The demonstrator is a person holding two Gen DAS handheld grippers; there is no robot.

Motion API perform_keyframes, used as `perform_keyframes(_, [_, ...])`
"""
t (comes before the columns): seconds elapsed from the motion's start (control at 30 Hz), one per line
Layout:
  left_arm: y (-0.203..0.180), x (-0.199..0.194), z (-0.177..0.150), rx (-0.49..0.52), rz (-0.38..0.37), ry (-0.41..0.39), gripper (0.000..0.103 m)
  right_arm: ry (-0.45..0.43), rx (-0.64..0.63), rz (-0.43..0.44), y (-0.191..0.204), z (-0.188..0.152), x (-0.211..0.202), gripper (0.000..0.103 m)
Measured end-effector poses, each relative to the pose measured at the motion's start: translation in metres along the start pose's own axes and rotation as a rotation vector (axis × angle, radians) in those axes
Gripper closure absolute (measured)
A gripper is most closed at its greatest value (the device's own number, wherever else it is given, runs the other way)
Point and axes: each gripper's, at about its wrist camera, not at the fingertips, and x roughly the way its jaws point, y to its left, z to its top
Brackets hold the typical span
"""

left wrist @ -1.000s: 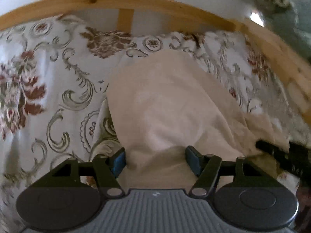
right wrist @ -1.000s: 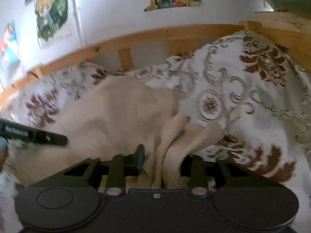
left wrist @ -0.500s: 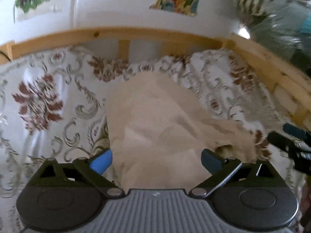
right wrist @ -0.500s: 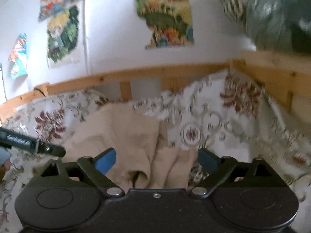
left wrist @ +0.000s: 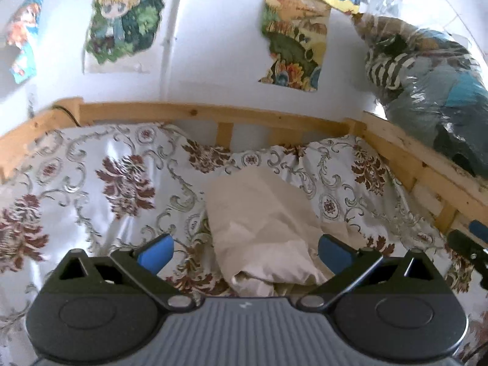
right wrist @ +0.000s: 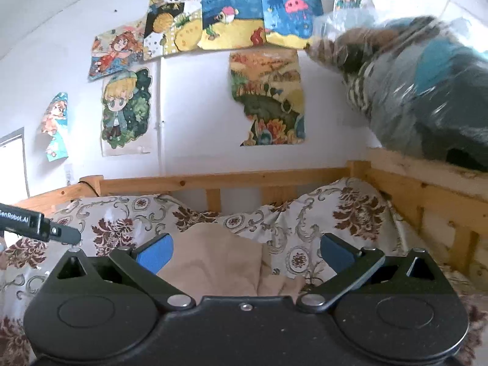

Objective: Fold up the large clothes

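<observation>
Slippage of the loose folds may be feared, since the beige garment (left wrist: 259, 228) is left bunched on the flowered bedspread (left wrist: 91, 183) near the wooden rail (left wrist: 213, 113), released by the wide-open left gripper (left wrist: 244, 250) while the right gripper (right wrist: 245, 251), empty, is opening.

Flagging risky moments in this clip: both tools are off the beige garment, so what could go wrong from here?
1. The beige garment lies bunched at its near end, so the fold may slump open.
2. The flowered bedspread is rumpled beneath it; a regrasp could pinch both.
3. The right tool, jaws opening, is aimed high, so a regrasp may miss the garment edge.
</observation>
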Motion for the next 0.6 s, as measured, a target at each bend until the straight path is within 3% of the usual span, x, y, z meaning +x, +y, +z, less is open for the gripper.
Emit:
perform_keyframes(0.37, [-0.010, -0.040, -0.057, 0.092, 0.010, -0.035, 0.001, -0.066, 0.014, -0.103, 0.021, -0.031, -0.065, 0.001])
perform_keyframes(0.6, [-0.002, -0.033, -0.084, 0.073, 0.029, -0.030, 0.001, -0.004, -0.029, -0.098, 0.030, -0.062, -0.072, 0.001])
